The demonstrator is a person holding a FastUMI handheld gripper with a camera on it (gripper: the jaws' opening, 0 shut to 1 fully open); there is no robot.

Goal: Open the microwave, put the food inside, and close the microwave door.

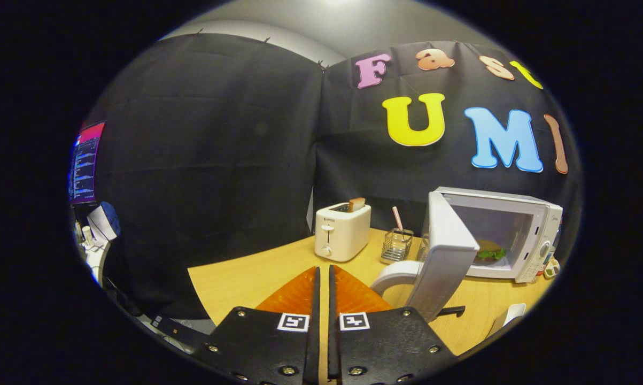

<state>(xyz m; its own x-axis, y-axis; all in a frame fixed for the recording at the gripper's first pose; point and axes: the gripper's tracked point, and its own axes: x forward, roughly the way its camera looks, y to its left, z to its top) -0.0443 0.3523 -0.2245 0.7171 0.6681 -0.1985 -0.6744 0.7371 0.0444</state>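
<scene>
The white microwave [513,235] stands on the wooden table [235,278], to the right of and beyond my fingers. Its door [444,251] is swung wide open toward me. Inside the cavity lies the food [489,251], a bun with green leaves. My gripper [324,275] is shut with nothing between its fingers, their tips nearly touching. It sits left of the open door, apart from it, and points toward the toaster.
A white toaster [342,231] with a slice of bread stands just beyond the fingertips. A wire holder [396,245] with a pink-handled utensil sits between toaster and microwave. A white plate [393,275] lies by the door's lower edge. A monitor [86,163] is far left.
</scene>
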